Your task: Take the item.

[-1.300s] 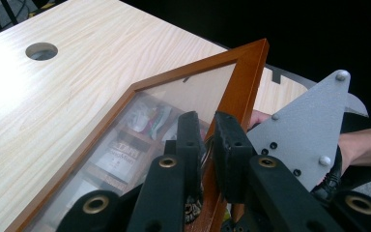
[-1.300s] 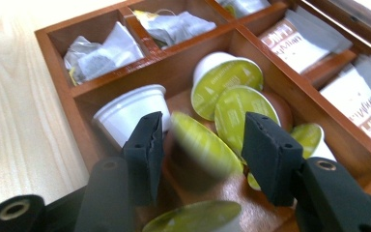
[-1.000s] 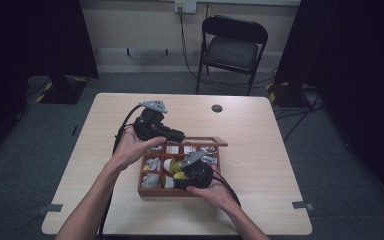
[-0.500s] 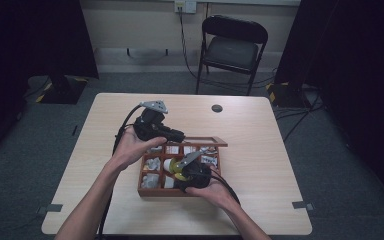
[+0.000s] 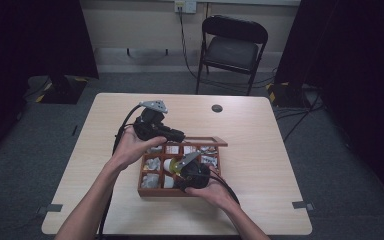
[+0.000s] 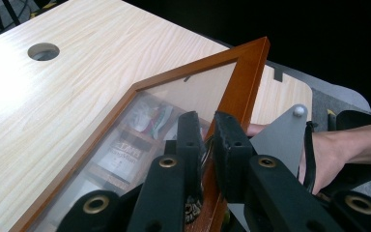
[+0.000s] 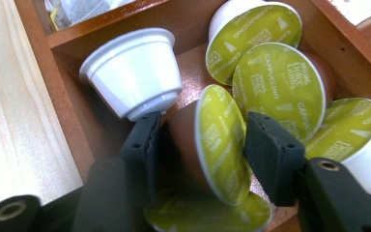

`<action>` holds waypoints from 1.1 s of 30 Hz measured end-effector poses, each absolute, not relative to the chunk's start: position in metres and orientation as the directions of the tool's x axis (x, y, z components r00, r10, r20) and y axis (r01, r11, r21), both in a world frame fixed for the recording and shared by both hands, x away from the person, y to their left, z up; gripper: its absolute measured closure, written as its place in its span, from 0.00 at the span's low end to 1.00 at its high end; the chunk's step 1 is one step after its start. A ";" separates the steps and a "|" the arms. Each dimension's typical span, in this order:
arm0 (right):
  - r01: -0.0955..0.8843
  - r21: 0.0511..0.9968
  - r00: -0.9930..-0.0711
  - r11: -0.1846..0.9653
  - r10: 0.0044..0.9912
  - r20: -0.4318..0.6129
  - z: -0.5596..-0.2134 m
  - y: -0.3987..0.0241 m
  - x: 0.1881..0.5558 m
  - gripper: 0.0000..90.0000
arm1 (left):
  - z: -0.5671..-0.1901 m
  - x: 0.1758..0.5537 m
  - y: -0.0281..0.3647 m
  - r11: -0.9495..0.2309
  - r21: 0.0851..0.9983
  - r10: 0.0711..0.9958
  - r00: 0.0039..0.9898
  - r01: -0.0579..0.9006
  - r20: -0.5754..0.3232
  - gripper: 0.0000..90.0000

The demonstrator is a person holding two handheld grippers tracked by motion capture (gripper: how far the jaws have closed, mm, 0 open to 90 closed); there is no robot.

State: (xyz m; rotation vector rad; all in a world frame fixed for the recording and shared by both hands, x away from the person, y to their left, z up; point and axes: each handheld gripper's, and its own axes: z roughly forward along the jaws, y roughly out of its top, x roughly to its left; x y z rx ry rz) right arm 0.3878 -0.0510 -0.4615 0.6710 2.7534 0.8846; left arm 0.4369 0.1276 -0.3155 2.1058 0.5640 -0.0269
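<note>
A wooden compartment box (image 5: 145,192) lies on the table. Its glass lid (image 6: 241,82) is tilted up, and my left gripper (image 6: 207,130) is shut on the lid's wooden frame, seen at the box's back edge (image 5: 180,135) in the high view. My right gripper (image 7: 203,140) reaches into a front compartment (image 5: 177,169). Its jaws have just been closing, and the pads press on a brown coffee capsule (image 7: 217,140) with a green foil top, one pad on its base and one on the foil.
A white capsule (image 7: 135,72) and several green-topped capsules (image 7: 275,82) crowd the same compartment. Tea bags (image 5: 172,149) fill other compartments. The table (image 5: 260,125) has a cable hole (image 5: 217,108). A black chair (image 5: 232,45) stands behind it.
</note>
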 end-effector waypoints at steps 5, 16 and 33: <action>0.389 0.615 -0.866 0.686 0.500 -0.010 -0.459 -0.057 0.390 0.63 | -0.315 0.436 0.127 -0.468 0.787 0.385 0.894 0.402 -0.228 0.91; 0.391 0.665 -0.849 0.637 0.528 -0.007 -0.455 -0.059 0.388 0.64 | -0.316 0.434 0.126 -0.476 0.784 0.390 0.895 0.398 -0.217 0.91; 0.394 0.729 -0.831 0.559 0.555 0.023 -0.441 -0.066 0.379 0.64 | -0.315 0.434 0.125 -0.486 0.778 0.388 0.896 0.397 -0.215 0.91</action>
